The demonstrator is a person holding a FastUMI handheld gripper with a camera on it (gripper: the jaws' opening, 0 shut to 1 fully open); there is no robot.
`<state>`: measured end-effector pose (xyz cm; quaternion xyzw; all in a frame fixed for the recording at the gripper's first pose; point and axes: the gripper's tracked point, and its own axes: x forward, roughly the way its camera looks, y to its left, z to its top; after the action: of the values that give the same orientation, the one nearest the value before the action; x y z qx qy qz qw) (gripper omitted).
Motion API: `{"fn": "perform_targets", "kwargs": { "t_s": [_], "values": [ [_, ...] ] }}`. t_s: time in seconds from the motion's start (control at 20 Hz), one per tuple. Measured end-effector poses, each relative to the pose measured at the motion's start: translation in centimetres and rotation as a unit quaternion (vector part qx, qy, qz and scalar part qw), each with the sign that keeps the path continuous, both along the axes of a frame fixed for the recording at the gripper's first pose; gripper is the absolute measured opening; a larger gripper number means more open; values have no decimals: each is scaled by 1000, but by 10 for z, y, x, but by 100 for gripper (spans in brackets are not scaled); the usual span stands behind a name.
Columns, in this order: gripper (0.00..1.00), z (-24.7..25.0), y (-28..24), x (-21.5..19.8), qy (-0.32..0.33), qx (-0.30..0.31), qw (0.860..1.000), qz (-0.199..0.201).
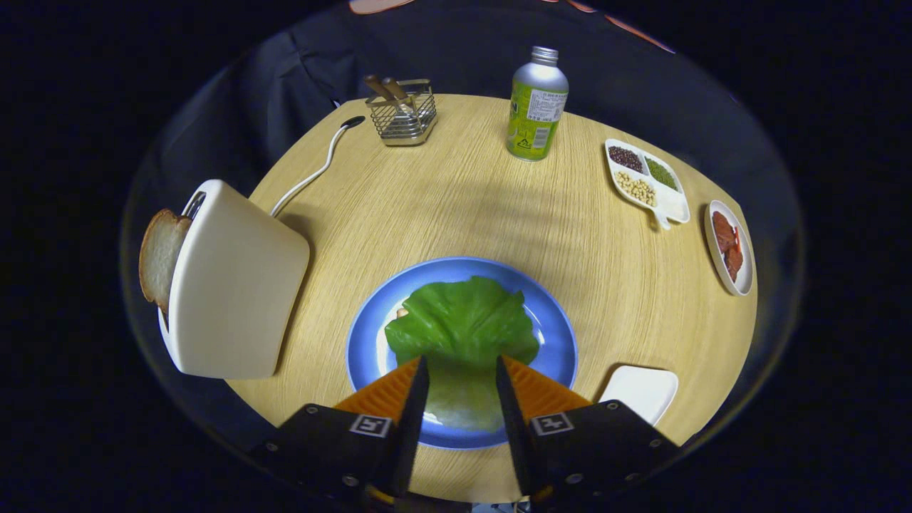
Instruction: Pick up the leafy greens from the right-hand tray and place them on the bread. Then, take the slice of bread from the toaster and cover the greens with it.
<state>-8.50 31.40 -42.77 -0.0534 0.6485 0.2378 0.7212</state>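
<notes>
The fingers [461, 360] stand spread, gripping nothing, with the leafy greens [463, 324] lying between and just ahead of them, draped over bread on the blue plate [563, 342]. Left of the fingers, a bread slice [160, 253] pokes from the toaster [235, 285] on the surface [463, 206].

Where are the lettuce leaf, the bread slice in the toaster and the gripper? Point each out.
lettuce leaf [467, 320], gripper view, middle of the leaf on the blue plate.
bread slice [158, 253], gripper view, its face above the toaster slot.
gripper [462, 365], gripper view, open, midway between fingertips, over the leaf.

Round wooden table [456, 206] against the booth's dark cloth wall [299, 64].
</notes>
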Motion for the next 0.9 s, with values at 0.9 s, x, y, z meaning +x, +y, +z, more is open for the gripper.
{"fn": "perform_targets", "kwargs": {
  "t_s": [0.9],
  "values": [
    [94,173,151,-10,41,124,990,-55]
  ]
}}
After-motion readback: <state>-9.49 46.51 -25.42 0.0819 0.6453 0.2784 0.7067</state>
